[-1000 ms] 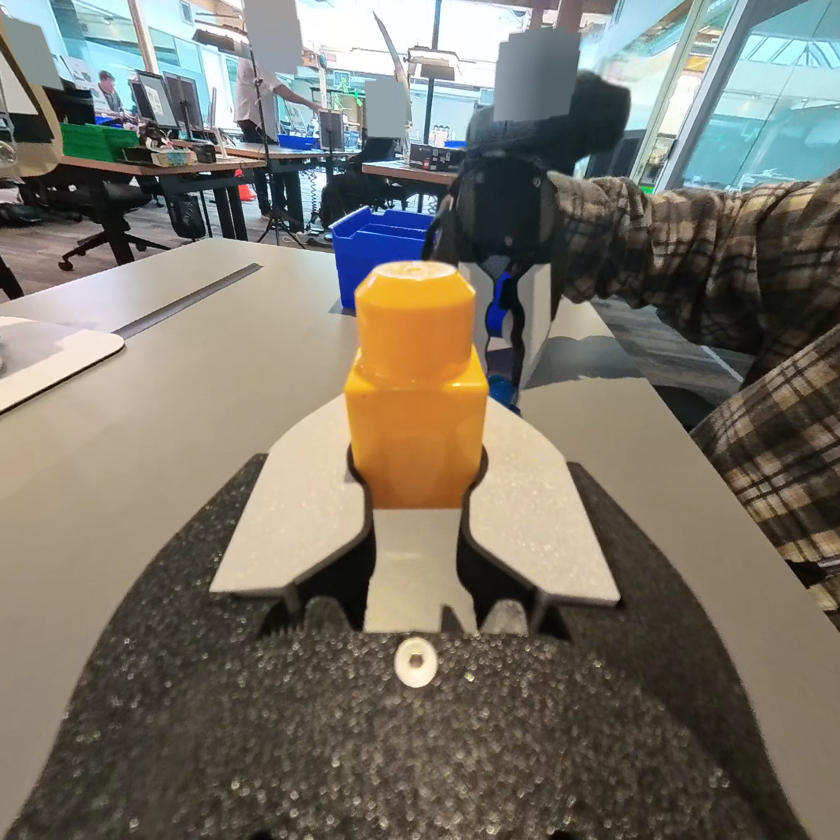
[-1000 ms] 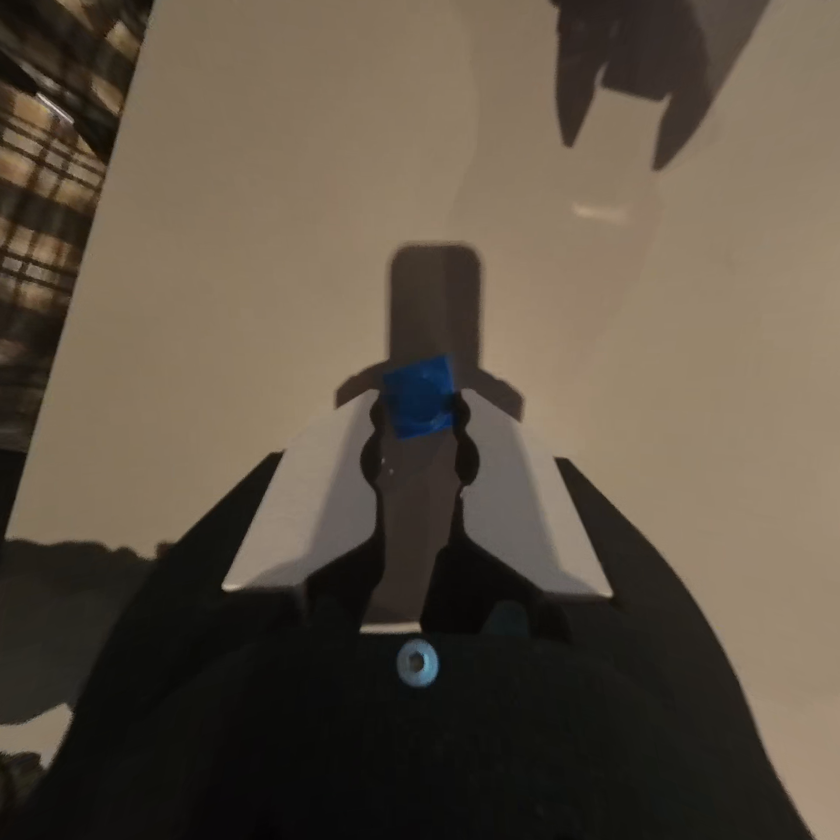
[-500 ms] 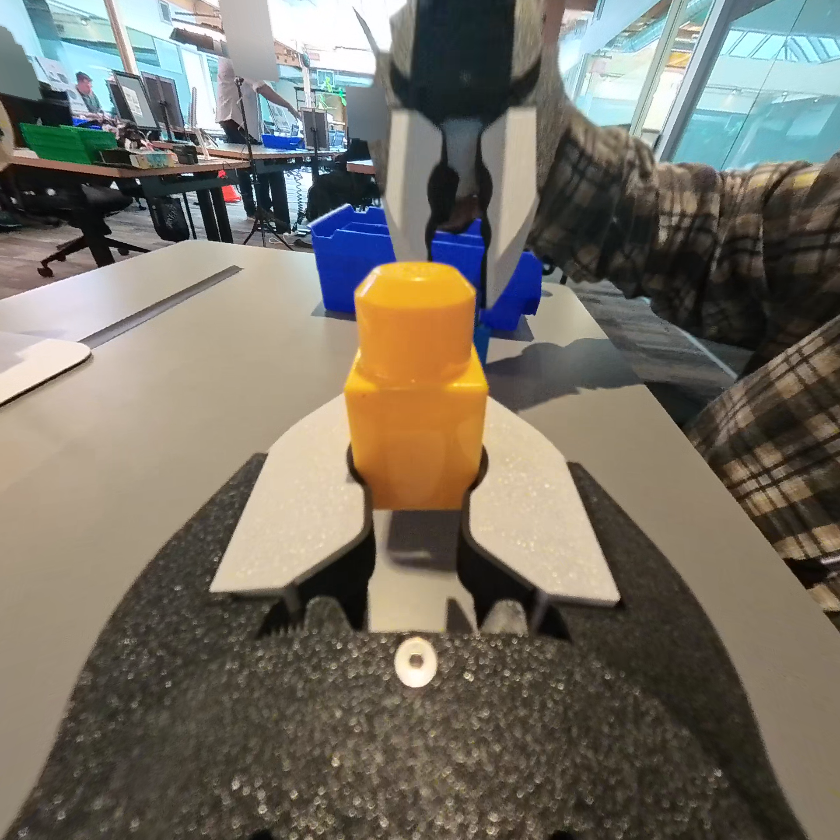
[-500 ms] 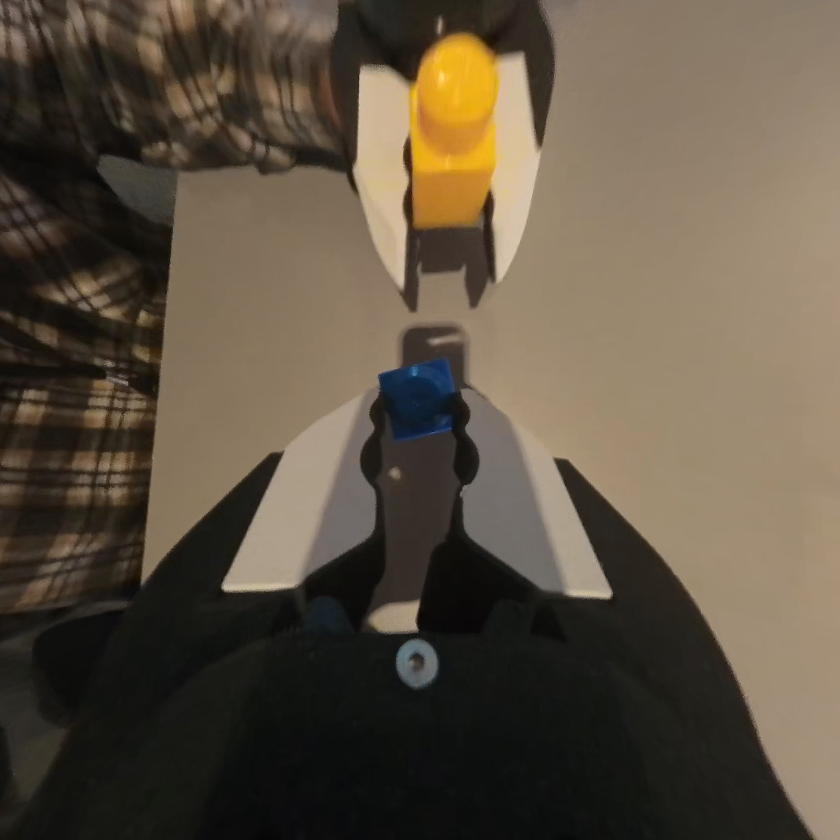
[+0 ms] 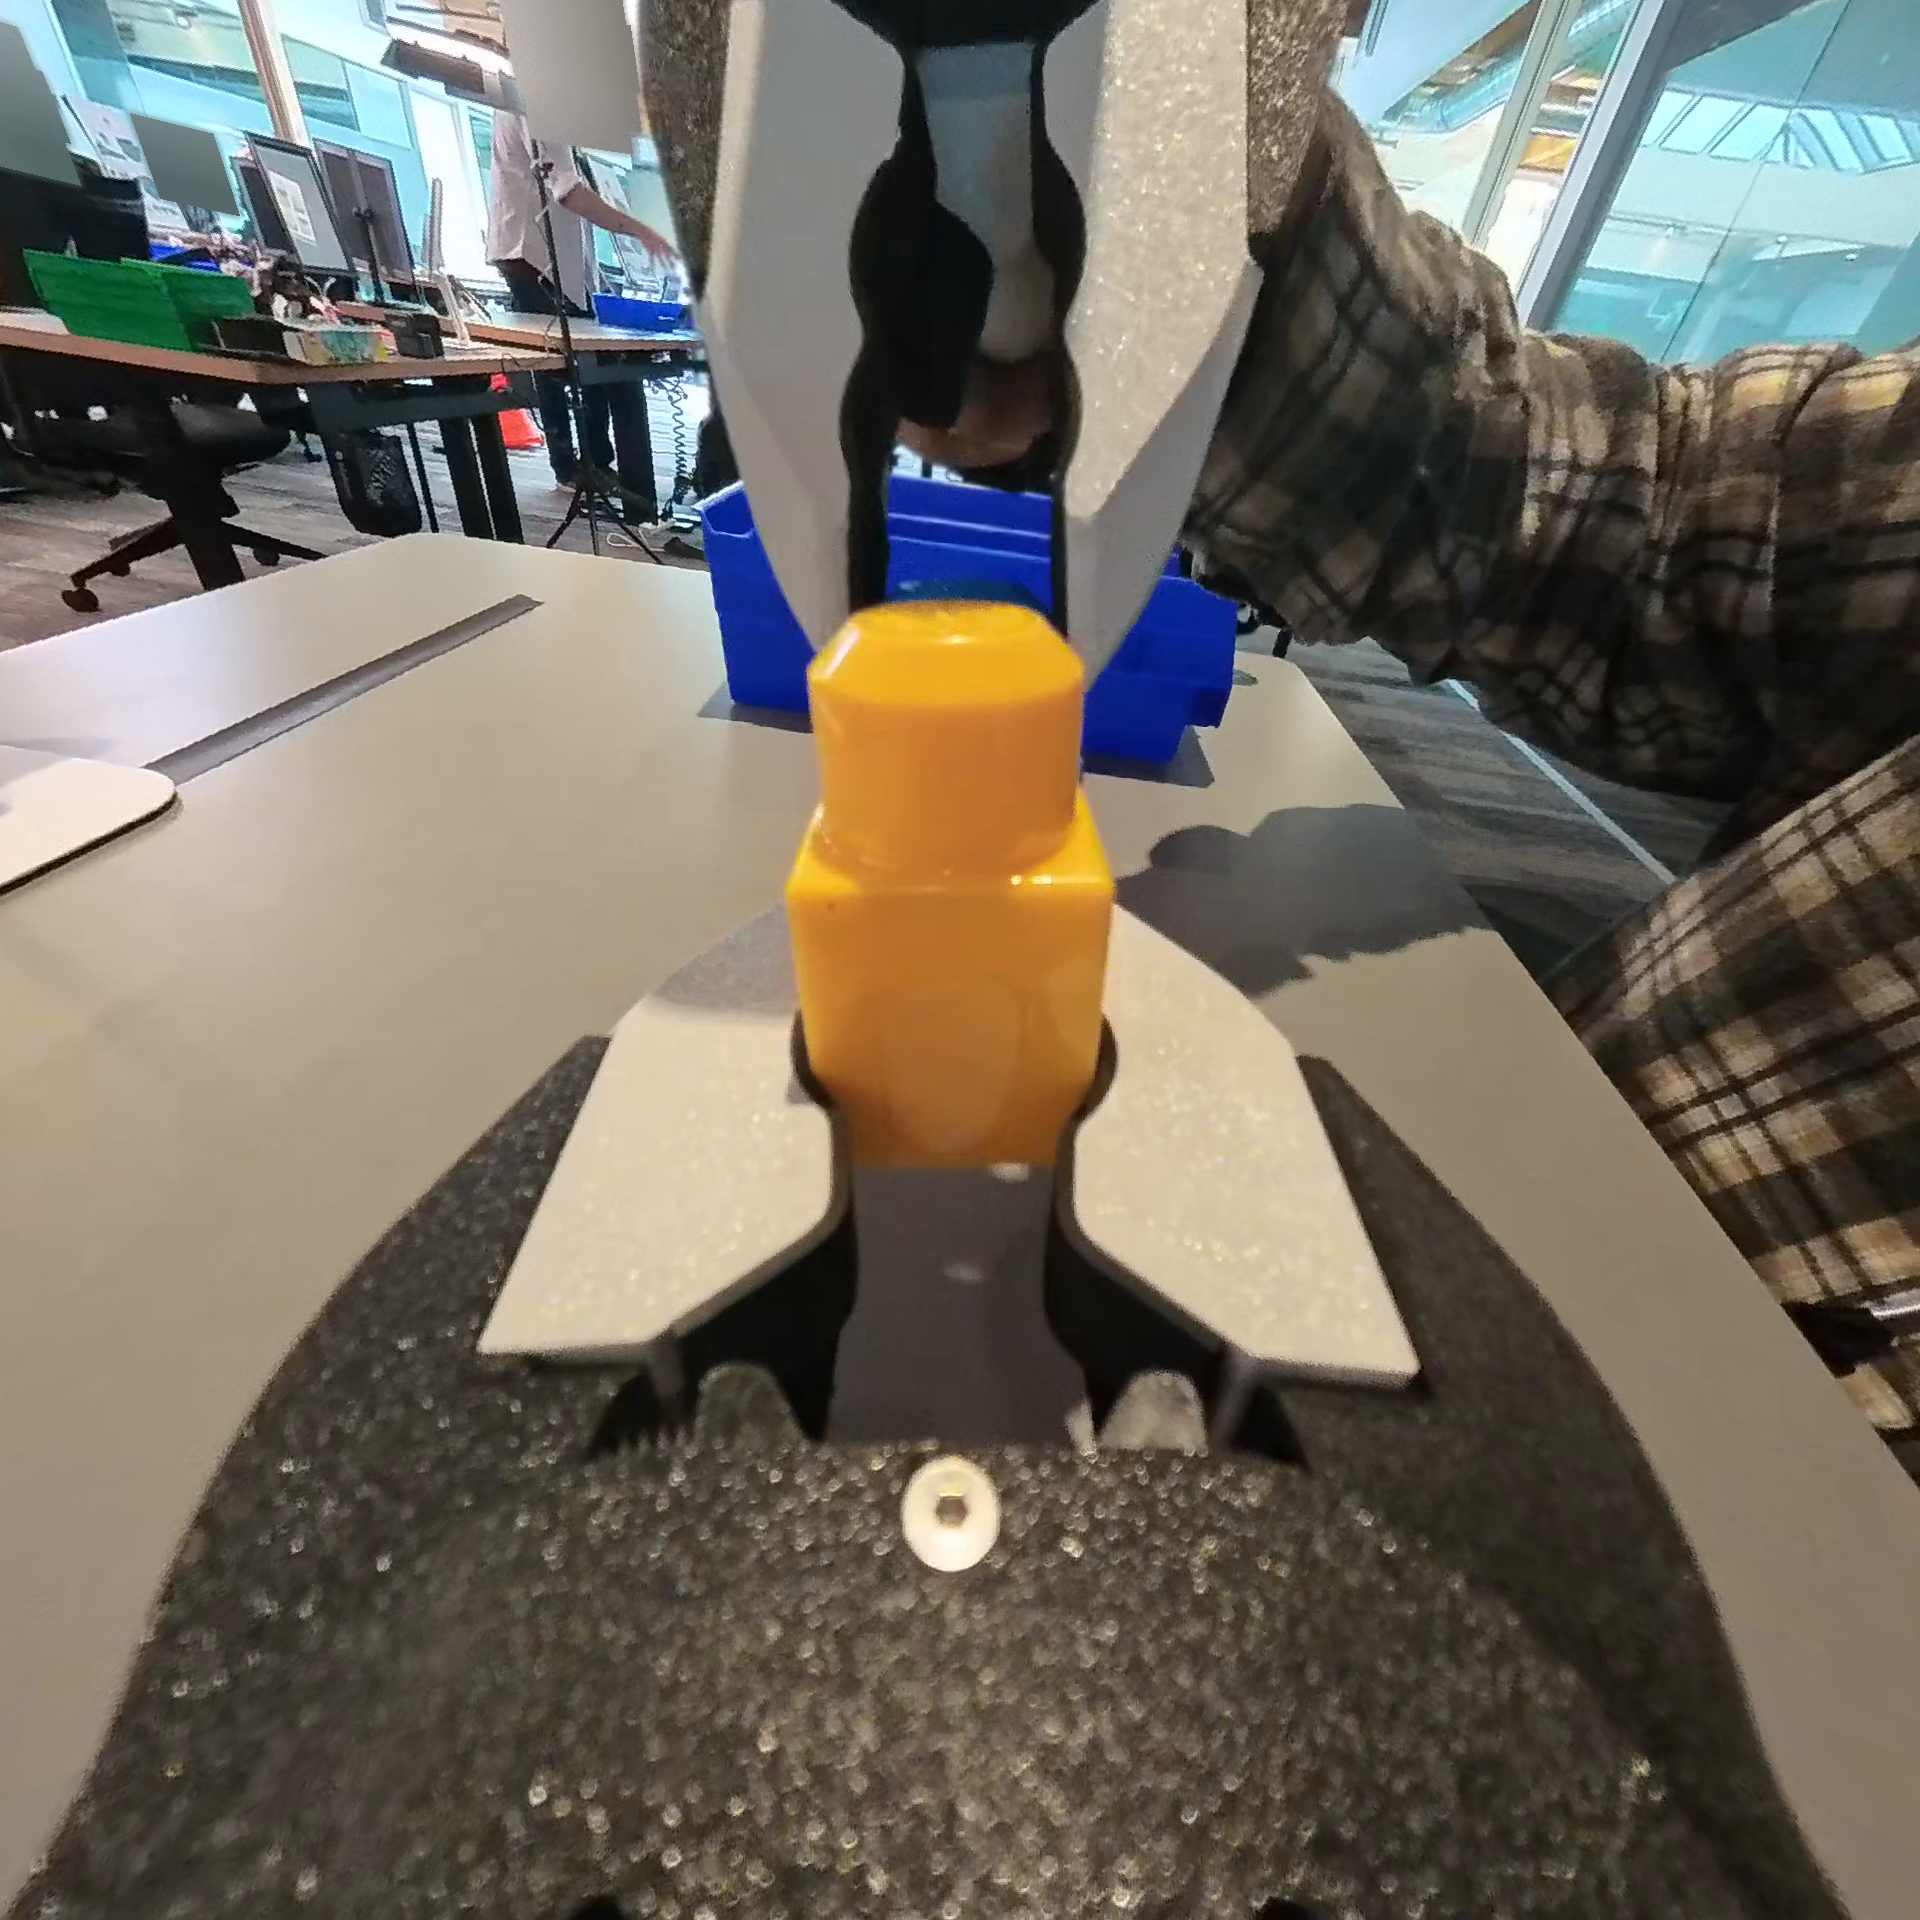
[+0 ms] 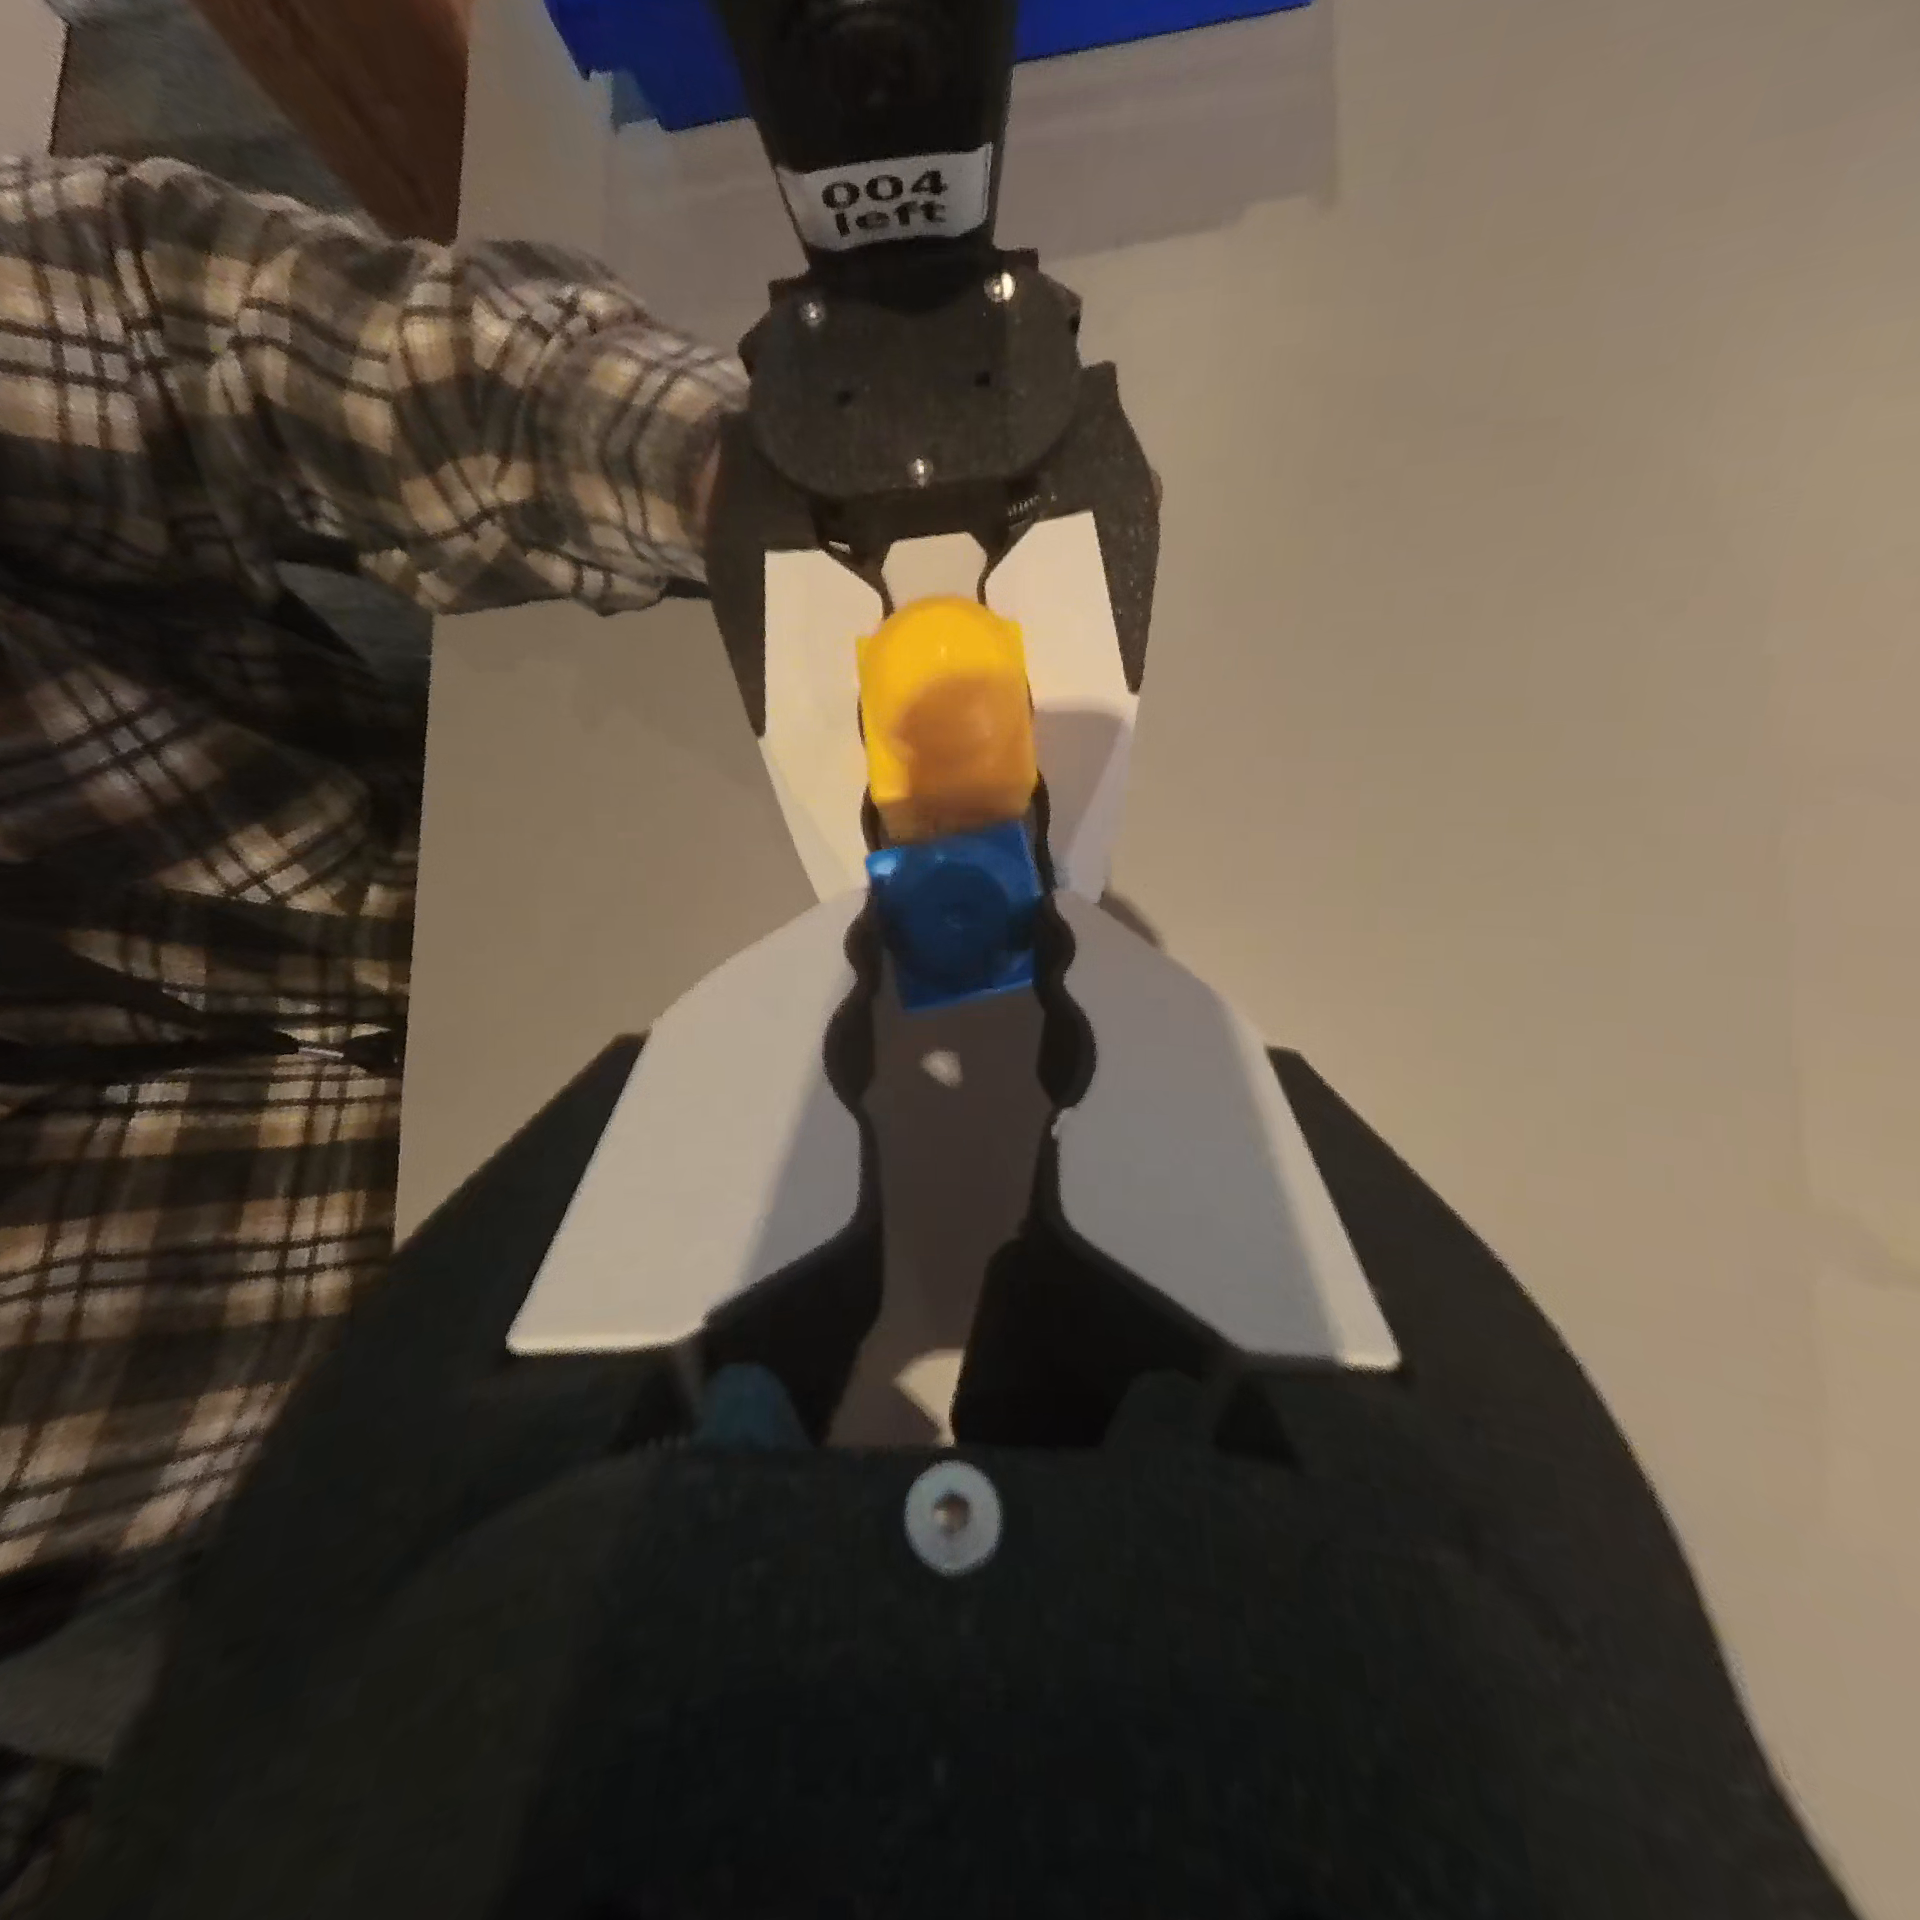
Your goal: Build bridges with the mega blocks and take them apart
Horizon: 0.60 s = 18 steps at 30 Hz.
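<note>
My left gripper [image 5: 951, 1039] is shut on an orange one-stud block [image 5: 948, 894], held upright above the grey table [image 5: 364, 883]. My right gripper [image 6: 956, 935] is shut on a small blue block [image 6: 954, 923]. In the left wrist view the right gripper [image 5: 961, 613] points down right above the orange stud, and only a sliver of the blue block [image 5: 951, 590] shows there. In the right wrist view the orange block [image 6: 948, 727] sits in the left gripper [image 6: 940, 821] just beyond the blue block, the two touching or nearly so.
A blue bin [image 5: 1143, 665] stands at the table's far edge, also in the right wrist view [image 6: 644, 62]. A person's plaid sleeves [image 5: 1558, 468] reach in from the right. A white mat [image 5: 73, 821] lies at the left. Desks and people fill the background. The tips of both grippers are at nearly the same place.
My right gripper has come closer with the blue block, from beyond the orange block to right over its stud. The left gripper has kept hold of the orange block.
</note>
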Motion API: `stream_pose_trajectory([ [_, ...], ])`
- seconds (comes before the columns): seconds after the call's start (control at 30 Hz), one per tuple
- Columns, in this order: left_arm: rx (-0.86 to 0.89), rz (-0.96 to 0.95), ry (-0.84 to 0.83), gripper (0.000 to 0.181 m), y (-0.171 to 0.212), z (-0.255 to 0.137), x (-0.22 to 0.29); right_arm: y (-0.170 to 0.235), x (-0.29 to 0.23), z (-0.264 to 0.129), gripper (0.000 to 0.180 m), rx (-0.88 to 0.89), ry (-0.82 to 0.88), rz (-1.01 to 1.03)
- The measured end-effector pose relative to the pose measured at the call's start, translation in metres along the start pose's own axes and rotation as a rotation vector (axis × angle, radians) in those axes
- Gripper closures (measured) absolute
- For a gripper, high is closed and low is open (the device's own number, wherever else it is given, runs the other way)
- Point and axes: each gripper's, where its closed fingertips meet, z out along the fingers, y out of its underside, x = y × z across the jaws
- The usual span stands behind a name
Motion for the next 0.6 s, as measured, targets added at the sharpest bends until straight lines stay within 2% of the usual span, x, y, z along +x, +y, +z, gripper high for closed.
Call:
stream_pose_trajectory([
  [0.37,0.004,0.016,-0.037,0.140,-0.0020,-0.0004,-0.0037,-0.0055,0.0068,0.0057,0.153,0.092,-0.009,0.129],
  [0.6,-0.040,0.046,-0.050,0.140,0.0016,0.0003,-0.0039,-0.0051,0.0034,0.0058,0.152,0.083,0.004,0.076],
])
